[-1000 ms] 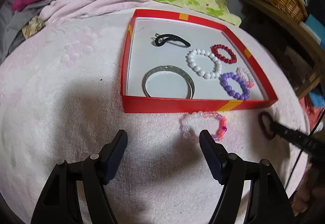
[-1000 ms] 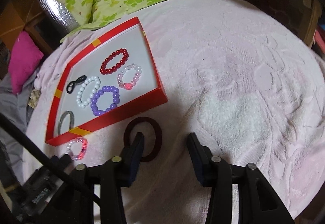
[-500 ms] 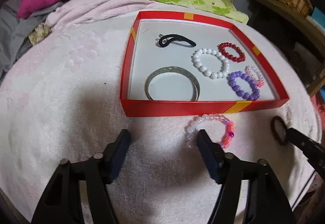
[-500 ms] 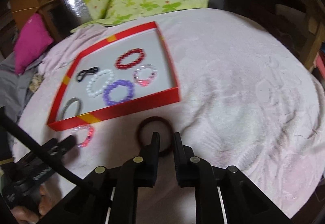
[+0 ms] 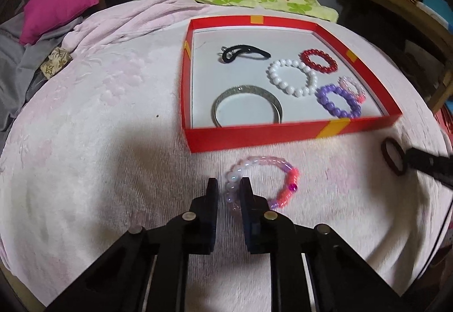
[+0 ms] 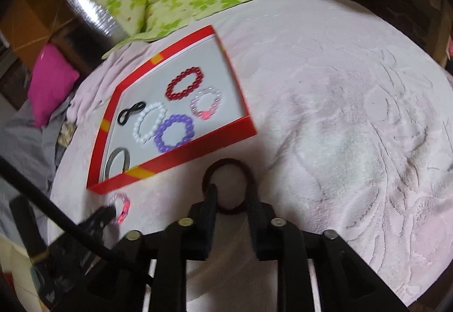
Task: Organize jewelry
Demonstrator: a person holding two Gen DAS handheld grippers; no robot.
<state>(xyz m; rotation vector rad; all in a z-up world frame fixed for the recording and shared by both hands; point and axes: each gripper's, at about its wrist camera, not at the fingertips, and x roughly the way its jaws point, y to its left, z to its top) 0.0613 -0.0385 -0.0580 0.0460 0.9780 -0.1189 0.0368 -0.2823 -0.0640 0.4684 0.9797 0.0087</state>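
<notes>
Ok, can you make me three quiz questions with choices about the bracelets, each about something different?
1. Where is the dark hair band?
A. in the red box
B. on the blanket outside the box
C. on the pillow

2. How many bead bracelets lie in the red box?
A. two
B. four
C. six

3. What sits between the left hand-held gripper fingers?
A. pink bead bracelet
B. silver bangle
C. nothing

Answers: 1 B, it lies in front of the box wall; 2 B, red, white, purple, pale pink; 3 A, its beads show between the closing fingers.
</notes>
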